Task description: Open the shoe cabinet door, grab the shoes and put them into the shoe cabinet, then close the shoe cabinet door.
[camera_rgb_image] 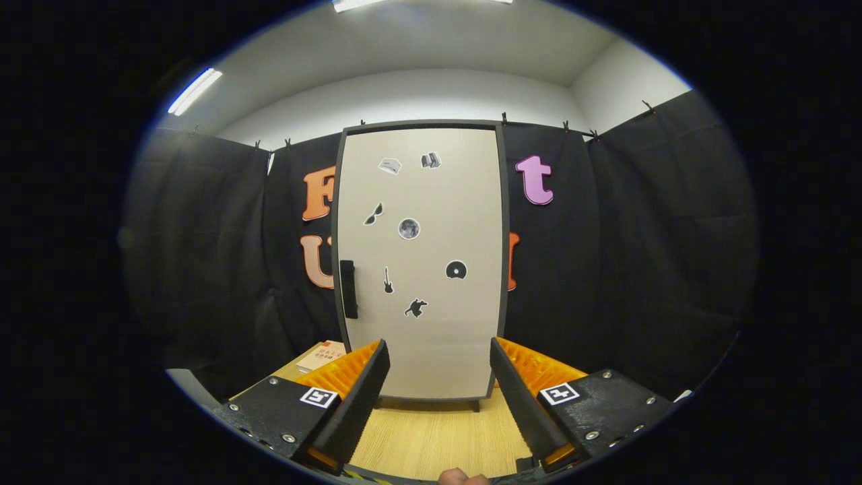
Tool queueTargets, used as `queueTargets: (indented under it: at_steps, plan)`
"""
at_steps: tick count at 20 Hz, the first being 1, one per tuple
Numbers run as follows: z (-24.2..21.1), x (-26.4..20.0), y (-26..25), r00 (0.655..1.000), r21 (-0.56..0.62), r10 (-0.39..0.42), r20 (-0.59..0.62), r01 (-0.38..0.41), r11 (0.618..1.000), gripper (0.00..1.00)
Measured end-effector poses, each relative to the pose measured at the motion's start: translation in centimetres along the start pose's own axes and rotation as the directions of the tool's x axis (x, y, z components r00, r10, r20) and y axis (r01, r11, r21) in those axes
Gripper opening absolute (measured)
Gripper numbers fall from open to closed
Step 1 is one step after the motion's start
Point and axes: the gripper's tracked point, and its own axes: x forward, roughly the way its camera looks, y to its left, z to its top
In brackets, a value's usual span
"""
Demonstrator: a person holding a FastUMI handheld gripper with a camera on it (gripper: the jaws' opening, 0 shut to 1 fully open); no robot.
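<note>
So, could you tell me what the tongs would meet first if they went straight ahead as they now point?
Probably the closed shoe cabinet door, low on its panel. The tongs stand open with nothing between them, and only bare wooden tabletop lies before it; depth is unclear.

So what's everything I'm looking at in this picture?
shoe cabinet: one, beige door shut, dark frame, standing on the table beyond the claw's fingers.
door handle: one, black, on the door's left edge.
stickers: several, dark and grey, scattered over the door.
table: one, light wood, under the cabinet.
paper card: one, pale with red print, on the table left of the cabinet.
claw: one, open, fingers spread, holding nothing.
</note>
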Motion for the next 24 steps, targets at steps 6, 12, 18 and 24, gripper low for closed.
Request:
queueTargets:
  at_steps: [6,12,18,24]
  plan:
    - [-0.3,-5.5,-2.3,0.997,0.006,-0.07,0.018,0.07,0.998,0.94]
    - [-0.7,-8.3,-1.7,0.996,0.032,-0.079,0.028,0.078,0.996,0.93]
    - [-0.5,-9.1,-1.4,0.995,0.05,-0.082,0.052,0.08,0.996,0.94]
    - [-0.6,-8.2,-1.2,0.996,0.016,-0.068,0.063,0.067,0.998,0.93]
